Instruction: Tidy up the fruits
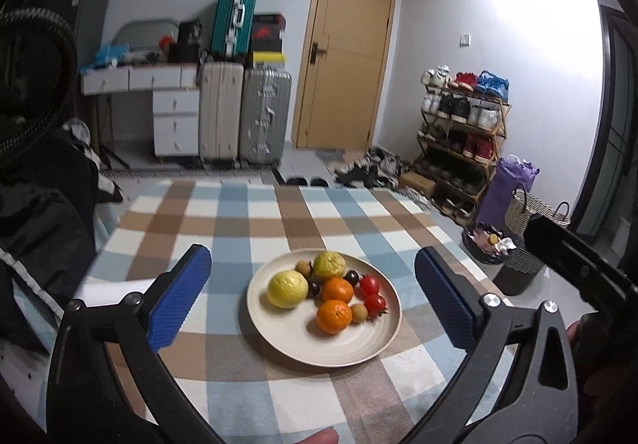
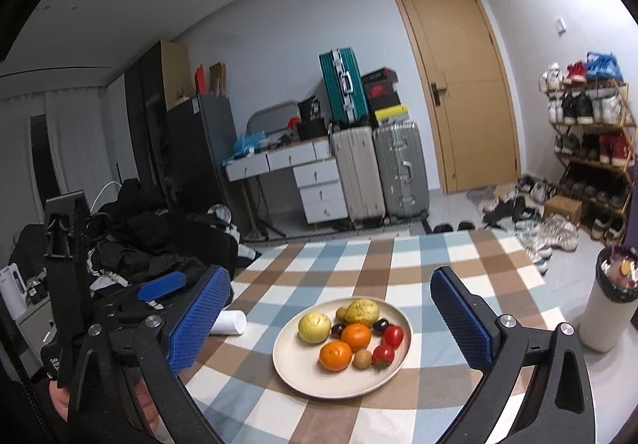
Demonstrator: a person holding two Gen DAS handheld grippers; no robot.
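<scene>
Cream plate (image 1: 382, 340) sits mid-table, checked cloth (image 1: 223, 228) bare around it.

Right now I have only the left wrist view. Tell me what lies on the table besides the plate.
Observer: A white roll lies on the cloth, left of the plate and apart from it.
Operator: Report the right tool.
Observer: The right tool is open and empty, held back from the plate.
</scene>
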